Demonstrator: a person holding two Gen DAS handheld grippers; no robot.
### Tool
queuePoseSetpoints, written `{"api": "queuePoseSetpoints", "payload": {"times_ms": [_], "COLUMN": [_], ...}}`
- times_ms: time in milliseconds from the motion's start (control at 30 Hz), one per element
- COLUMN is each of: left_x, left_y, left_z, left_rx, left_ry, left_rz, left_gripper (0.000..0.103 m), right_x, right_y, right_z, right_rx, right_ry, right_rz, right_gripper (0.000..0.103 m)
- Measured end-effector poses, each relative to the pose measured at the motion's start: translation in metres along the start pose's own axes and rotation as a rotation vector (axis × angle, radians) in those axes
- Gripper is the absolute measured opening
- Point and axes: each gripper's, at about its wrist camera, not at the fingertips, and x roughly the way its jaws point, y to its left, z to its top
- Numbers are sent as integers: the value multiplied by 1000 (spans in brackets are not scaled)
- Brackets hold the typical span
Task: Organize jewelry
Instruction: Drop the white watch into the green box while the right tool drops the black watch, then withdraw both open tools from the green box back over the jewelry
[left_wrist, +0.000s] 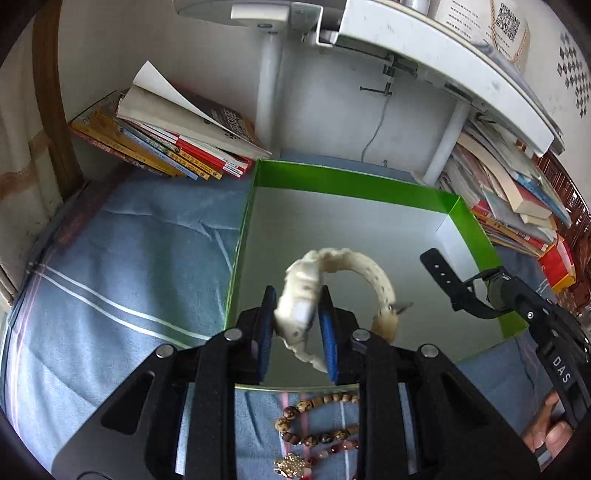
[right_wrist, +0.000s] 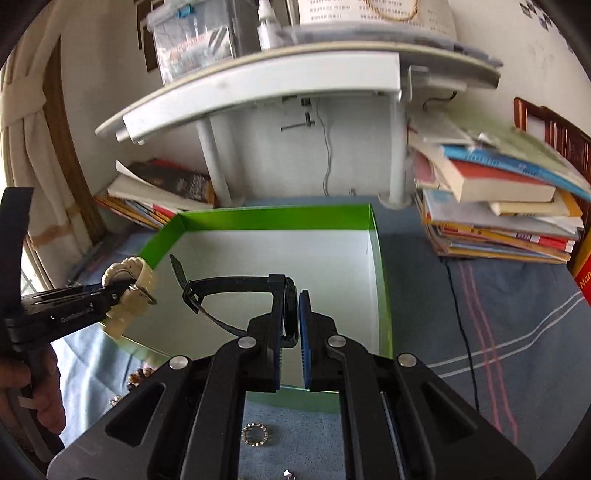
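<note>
Soft daylight, even and fairly bright, no hard shadows. Window (right_wrist: 29, 266) at the left edge glows pale. The box (left_wrist: 332, 236) floor takes a dull sheen. Fisheye bends the shelf (right_wrist: 258, 85) into an arc, corners go black. Right view's upper part is smeared with blur; books (right_wrist: 498, 206) soft.

The bead bracelet (left_wrist: 320, 421) lies half hidden behind the left tongs (left_wrist: 297, 317); the shelf's print is unreadable.

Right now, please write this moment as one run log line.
left gripper: shut on white watch | right gripper: shut on black watch | both above green box
</note>
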Motion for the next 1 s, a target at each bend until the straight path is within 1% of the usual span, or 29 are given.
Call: {"api": "queuePoseSetpoints", "payload": {"times_ms": [33, 67, 133, 167, 200, 233, 267, 300, 333, 400, 433, 467, 500, 533, 567, 633, 700, 767, 867, 900, 1000], "left_x": [0, 0, -4, -7, -12, -20, -30, -44, -64, -100, -121, -136, -153, -163, -176, -192, -201, -210, -217, -219, -220], "left_y": [0, 1, -1, -3, -5, -7, -8, -8, -8, -9, -9, -9, -9, -10, -10, -8, -4, -1, 1, 1, 4], "left_z": [-1, -1, 1, 1, 1, 1, 2, 0, -3, -15, -25, -34, -46, -55, -70, -97, -118, -139, -168, -175, -194], "left_rx": [-1, -3, 5, 10, 16, 22, 24, 20, 17, 27, 32, 37, 45, 51, 56, 41, 27, 14, 24, 25, 25], "left_ry": [-1, -5, -15, -22, -36, -58, -87, -135, -190, -259, -296, -324, -353, -367, -380, -380, -375, -372, -367, -362, -344], "left_rz": [-3, -5, -10, -4, 2, 4, 13, 33, 34, 3, -5, -7, -5, -1, 5, 1, 6, 32, 62, 64, 62], "left_gripper": [22, 18, 18, 21, 28, 55, 76, 80, 81, 84, 86, 89, 89, 90, 90, 90, 90, 90, 90, 90, 90], "right_x": [1, 1, 0, -1, -3, -6, -12, -21, -39, -62, -81, -97, -116, -127, -139, -159, -173, -185, -198, -202, -208], "right_y": [0, 0, -1, -1, -2, -1, -2, -3, -2, 2, 4, 5, 6, 6, 7, 9, 11, 13, 20, 23, 30], "right_z": [-1, -1, -1, 0, 1, 2, 2, 3, 2, 2, -2, -7, -14, -19, -27, -43, -59, -80, -109, -121, -143], "right_rx": [-2, -7, -5, -3, -1, 0, 8, 17, 17, 2, -5, -6, -5, -3, -4, -16, -24, -11, -3, -6, 2], "right_ry": [-1, -3, -14, -22, -32, -36, -50, -77, -117, -148, -169, -189, -213, -229, -247, -263, -256, -235, -197, -186, -169], "right_rz": [-2, -7, -16, -22, -32, -37, -45, -53, -57, -54, -62, -70, -78, -81, -87, -105, -124, -110, -82, -75, -55], "right_gripper": [9, 9, 9, 12, 17, 38, 56, 60, 61, 63, 68, 74, 76, 80, 81, 81, 81, 81, 81, 81, 81]}}
